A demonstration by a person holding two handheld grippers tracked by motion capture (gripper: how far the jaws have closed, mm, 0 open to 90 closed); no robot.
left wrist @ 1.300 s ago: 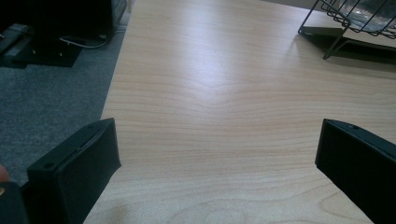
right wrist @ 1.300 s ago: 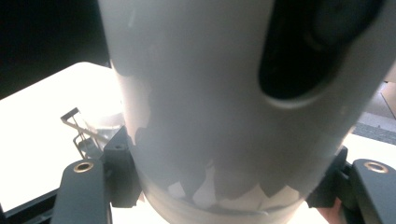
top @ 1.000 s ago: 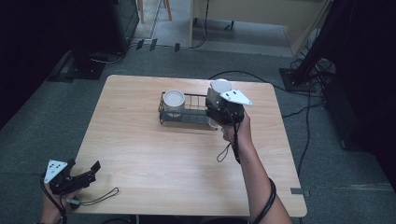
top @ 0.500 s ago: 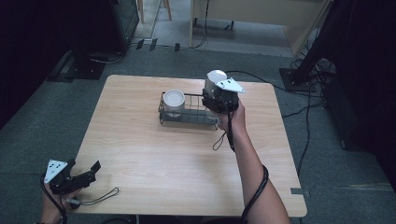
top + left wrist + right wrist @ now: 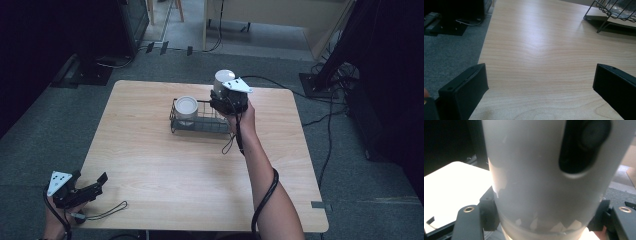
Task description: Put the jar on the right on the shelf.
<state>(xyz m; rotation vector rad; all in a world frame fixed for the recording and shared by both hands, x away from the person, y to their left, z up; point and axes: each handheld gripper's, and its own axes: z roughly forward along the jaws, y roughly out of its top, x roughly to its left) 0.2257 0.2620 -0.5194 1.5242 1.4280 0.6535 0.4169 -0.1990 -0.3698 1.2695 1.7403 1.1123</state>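
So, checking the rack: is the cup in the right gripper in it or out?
Out. The right gripper holds the white cup above the wire rack.

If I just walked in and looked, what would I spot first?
Probably the white cup held up in the right gripper, above the far right end of the black wire rack on the wooden table. A second white cup sits in the rack's left end. The left gripper waits open at the table's near left corner.
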